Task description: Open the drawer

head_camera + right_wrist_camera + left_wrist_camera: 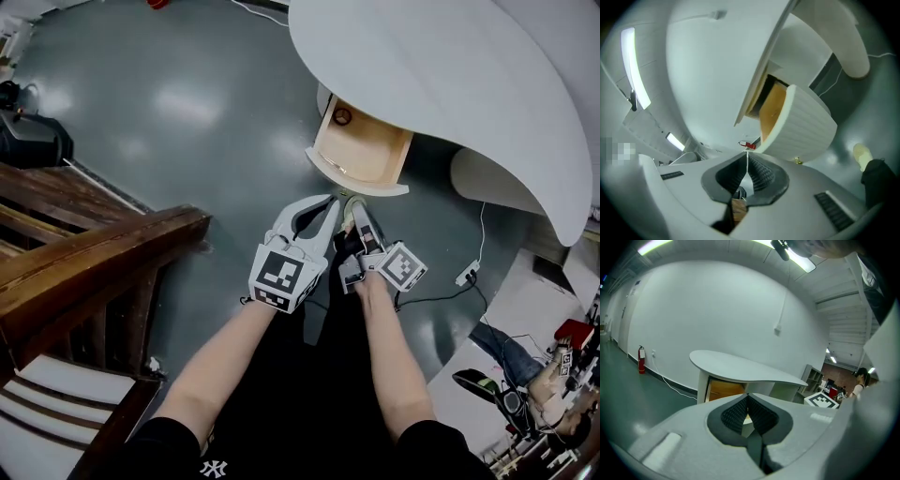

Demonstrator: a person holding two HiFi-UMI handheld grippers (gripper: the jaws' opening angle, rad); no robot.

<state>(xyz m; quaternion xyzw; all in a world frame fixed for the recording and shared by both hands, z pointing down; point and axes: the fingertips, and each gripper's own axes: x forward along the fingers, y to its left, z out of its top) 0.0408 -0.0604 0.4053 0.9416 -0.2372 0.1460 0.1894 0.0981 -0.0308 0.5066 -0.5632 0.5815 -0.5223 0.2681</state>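
The ribbed dark pads (733,413) of the left gripper (747,395) are pressed together at the tips, and nothing is held between them. The same is seen for the right gripper (747,154): its dark pads (761,174) meet tip to tip and no thing is gripped.

In the head view the left gripper (330,202) and the right gripper (358,212) are held side by side, very near each other, and both are pointed toward the wooden drawer with a white ribbed front (361,155). The drawer is pulled out from under the white table with a curved top (441,75), so that its pale wooden inside is shown. It lies just beyond the fingertips, and no contact with either gripper is seen.

In the right gripper view the drawer (801,124) is seen from the side, and a small brass knob (798,161) is fixed on its front. In the left gripper view only the wooden opening of the drawer (724,390) is shown below the table top (740,366).

A small dark round object (343,116), possibly a ring, is lying inside the drawer; it is too small to be named surely.

The glossy grey floor (187,112) is spread below. A brown wooden stair (84,253) stands at the left, and a white power strip (466,274) lies at the right.
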